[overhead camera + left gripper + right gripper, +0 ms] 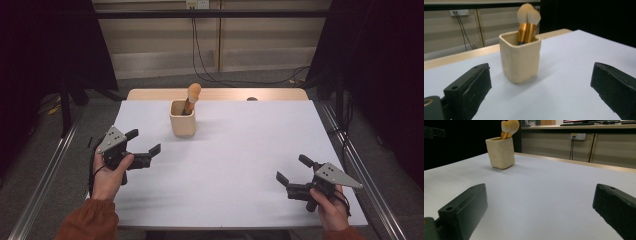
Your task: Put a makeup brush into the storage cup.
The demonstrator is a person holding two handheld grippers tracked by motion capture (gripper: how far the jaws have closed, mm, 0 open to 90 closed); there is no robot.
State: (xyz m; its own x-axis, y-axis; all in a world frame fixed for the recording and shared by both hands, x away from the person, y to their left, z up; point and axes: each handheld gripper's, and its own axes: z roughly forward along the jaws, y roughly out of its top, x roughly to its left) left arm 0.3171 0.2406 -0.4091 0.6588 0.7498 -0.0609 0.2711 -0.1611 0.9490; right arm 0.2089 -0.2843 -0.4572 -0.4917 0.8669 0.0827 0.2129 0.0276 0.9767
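Observation:
A cream square cup [182, 119] stands upright toward the back of the white table [240, 150], left of centre. Two makeup brushes [192, 97] with gold ferrules and pale bristles stand in it. The left gripper view has the cup [520, 58] and brushes [528, 22] close ahead, between its jaws. My left gripper [144, 142] is held open near the table's left edge, a short way in front of the cup. By the front right corner, my right gripper [295, 170] is open and holds nothing; its view has the cup [500, 152] far off at upper left.
A bare wooden strip [220, 94] runs along the table's far edge. Metal rails [365, 175] flank the table on both sides. Cables [200, 60] hang from a wall socket behind.

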